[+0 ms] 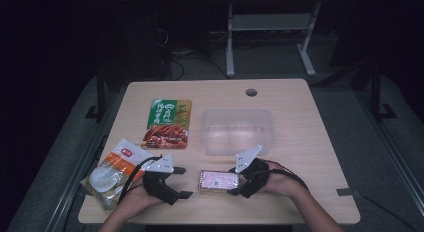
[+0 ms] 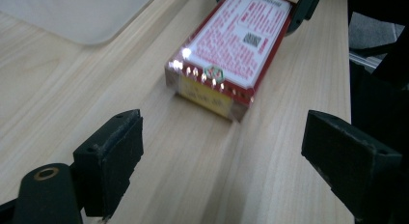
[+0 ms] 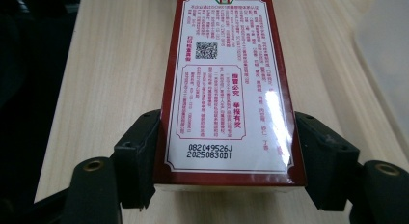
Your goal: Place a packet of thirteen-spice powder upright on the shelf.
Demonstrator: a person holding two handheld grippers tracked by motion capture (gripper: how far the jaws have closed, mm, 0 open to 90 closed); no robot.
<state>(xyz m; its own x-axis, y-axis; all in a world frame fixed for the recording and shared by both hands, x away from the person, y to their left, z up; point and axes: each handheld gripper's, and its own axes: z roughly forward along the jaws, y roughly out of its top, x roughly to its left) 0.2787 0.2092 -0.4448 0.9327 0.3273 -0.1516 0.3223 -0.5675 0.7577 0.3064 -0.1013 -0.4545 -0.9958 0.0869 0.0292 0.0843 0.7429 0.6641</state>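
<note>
Straddling the near end of the red box (image 3: 230, 89), the right claw (image 3: 226, 161) has one jaw on each long side of the pack. The left-hand pad meets the side; the right-hand pad seems to stand just off it, so whether the box is truly pinched cannot be told. The box lies flat on the wooden counter (image 1: 310, 157), label up, near the front edge and between the two hands, just in front of the clear plastic tub (image 1: 237, 129). The left claw (image 2: 222, 156) rests on the counter with its jaws wide apart and nothing between them, aimed at the opposite end of the box, well short of it.

Risks, judged from this arrangement:
- Short purchase. The pads bear on the last stretch of a long pack. If lifted from there, the far end is likely to droop and the box may pivot out of the jaws.
- Glossy wrap. The film shows strong glare; a light pinch could slide along it.
- Pushing instead of gripping. If the right claw advances with the jaws unclosed, the box may skid toward the left claw and skew.
- Tub rim. If the box is meant for the tub, a sagging end could catch the near wall and shove the light tub away.

The green sachet (image 1: 168, 123) and the bagged white item (image 1: 106, 178) lie to the left, apart from this work.
</note>
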